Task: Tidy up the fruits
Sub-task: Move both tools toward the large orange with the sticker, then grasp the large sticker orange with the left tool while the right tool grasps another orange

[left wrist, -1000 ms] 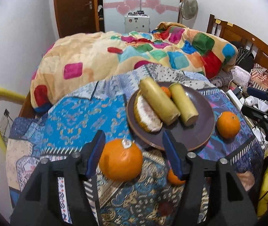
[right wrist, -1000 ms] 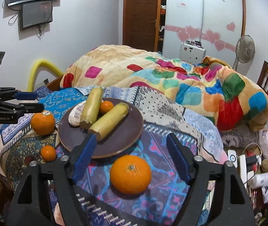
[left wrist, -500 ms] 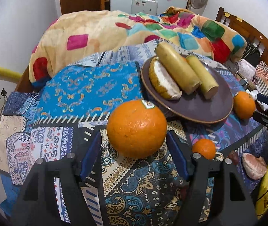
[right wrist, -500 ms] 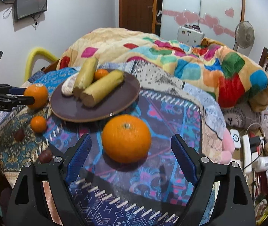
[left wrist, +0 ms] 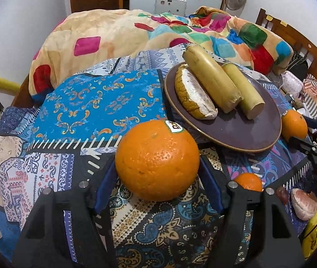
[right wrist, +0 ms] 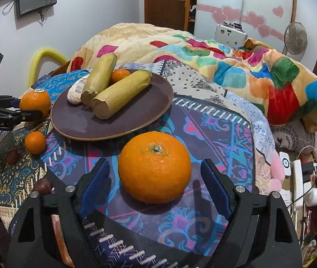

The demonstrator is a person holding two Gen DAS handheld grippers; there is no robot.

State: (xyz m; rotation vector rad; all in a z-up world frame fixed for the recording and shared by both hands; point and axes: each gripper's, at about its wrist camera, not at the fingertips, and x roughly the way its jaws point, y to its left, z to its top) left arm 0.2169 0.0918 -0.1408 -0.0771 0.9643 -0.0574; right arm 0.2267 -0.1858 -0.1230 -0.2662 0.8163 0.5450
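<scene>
— Resting where, the stickered orange (left wrist: 157,160)?

— Sitting on the patterned bed (left wrist: 96,102) toward its near left corner, just beside the brown plate (left wrist: 247,131) and touching nothing on it. Lying straight ahead of the left tongs (left wrist: 157,165), dead centre between the two blue pads.

— Clamping it?

— Hugging it closely on both flanks, with no gap showing; pressing or merely brushing, not telling from here. Being round, offering no long axis to line up with, so squeezing across the middle looks right.

— And the plain orange (right wrist: 155,166)?

— Lying stem-up nearer the bed's near edge, on the plate's other side and apart from its rim. Sitting between the pads of the right tongs (right wrist: 153,163), those jaws having just been closing around it yet standing apart, cloth showing on either side of the fruit.

— Choosing which hand for which?

— Needing no choice, seemingly: each hand already straddling its own fruit, each well apart from the other's. Probably finishing both squeezes, then lifting toward the plate.

— Crowding there?

— Carrying two yellowish stalks (right wrist: 120,96) across its far half, leaving the near half bare. Also waiting: a small orange (right wrist: 35,142) by the left edge.
</scene>
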